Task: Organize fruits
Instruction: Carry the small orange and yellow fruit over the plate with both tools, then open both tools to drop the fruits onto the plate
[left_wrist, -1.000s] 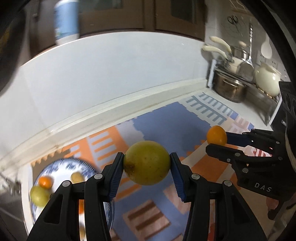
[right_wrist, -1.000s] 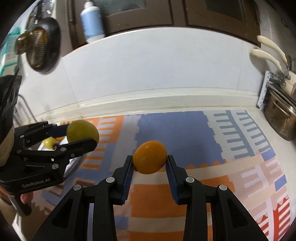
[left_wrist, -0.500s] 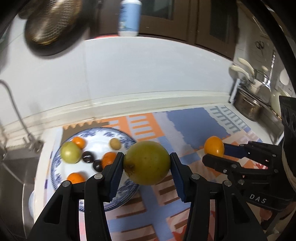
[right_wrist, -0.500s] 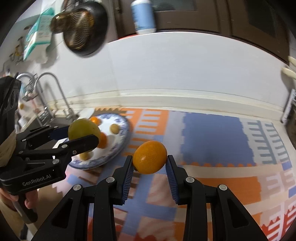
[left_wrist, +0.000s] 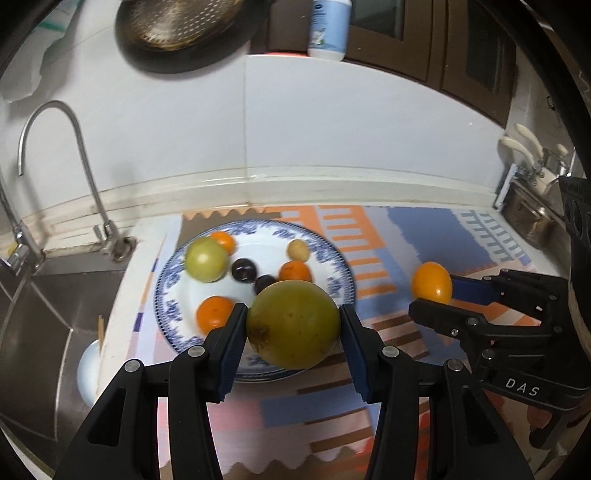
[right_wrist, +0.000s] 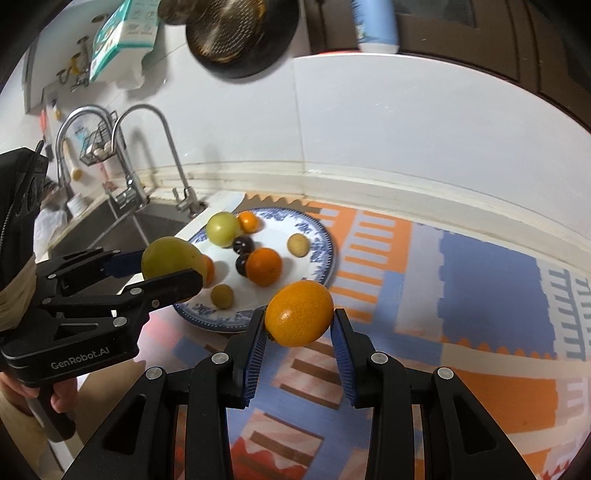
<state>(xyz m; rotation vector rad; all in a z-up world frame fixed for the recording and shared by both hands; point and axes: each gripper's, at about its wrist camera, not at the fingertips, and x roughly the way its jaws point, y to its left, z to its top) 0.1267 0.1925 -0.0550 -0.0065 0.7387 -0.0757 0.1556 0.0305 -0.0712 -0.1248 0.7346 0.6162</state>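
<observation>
My left gripper (left_wrist: 293, 328) is shut on a large yellow-green fruit (left_wrist: 293, 328), held above the near rim of a blue-patterned white plate (left_wrist: 328, 251). It also shows in the right wrist view (right_wrist: 170, 258). My right gripper (right_wrist: 299, 314) is shut on an orange (right_wrist: 299, 314), held in the air just right of the plate (right_wrist: 317, 229). The orange also shows in the left wrist view (left_wrist: 432, 282). The plate holds several fruits: a green one (left_wrist: 206, 259), small oranges (left_wrist: 294, 271), dark plums (left_wrist: 243, 269) and a small yellowish one (left_wrist: 298, 249).
A steel sink (left_wrist: 37, 314) with a tall faucet (left_wrist: 66, 122) lies left of the plate. A patterned mat (right_wrist: 480, 280) covers the counter. Pots (left_wrist: 532, 214) stand at the far right. A colander (left_wrist: 177, 22) and a bottle (left_wrist: 328, 26) are above the white backsplash.
Both grippers have swung left with their fruits still held. The plate and sink have come into view, and the left gripper's fruit is now over the plate's near edge.
</observation>
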